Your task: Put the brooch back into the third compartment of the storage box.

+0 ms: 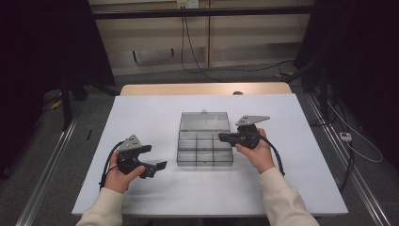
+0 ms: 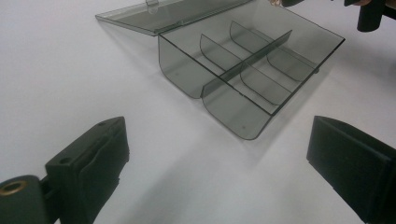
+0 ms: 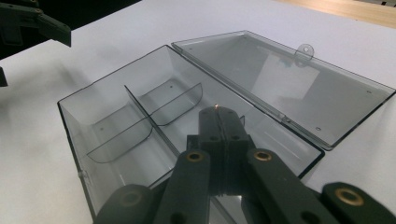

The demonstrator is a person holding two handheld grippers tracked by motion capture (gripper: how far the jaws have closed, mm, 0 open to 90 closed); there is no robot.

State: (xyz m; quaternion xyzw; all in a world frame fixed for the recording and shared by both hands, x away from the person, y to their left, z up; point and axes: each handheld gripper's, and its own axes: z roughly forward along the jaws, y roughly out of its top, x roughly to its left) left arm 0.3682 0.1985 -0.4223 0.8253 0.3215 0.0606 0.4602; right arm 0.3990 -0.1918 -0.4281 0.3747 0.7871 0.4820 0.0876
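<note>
Your right tongs (image 3: 219,122) are pressed fully together with nothing between them, their tip poised over the near wall of the clear compartment box (image 3: 154,116), just above the open tray; whether the tip touches the plastic you cannot tell. Your left tongs (image 2: 217,154) stand wide open and hold nothing, resting low over the bench (image 2: 56,74) with the box ahead of them and apart, its rounded corner turned toward you.

Beyond the right tongs, the lid (image 3: 289,79) lies flung back flat on the bench past the tray, hinged along the far edge, its small hanging tab at the outer rim. The dividers (image 2: 243,70) split the tray into cells, and every cell you can see is bare.

So the opening looks done. Left, as far as can be judged: either filling the cells or swinging the lid shut again.
</note>
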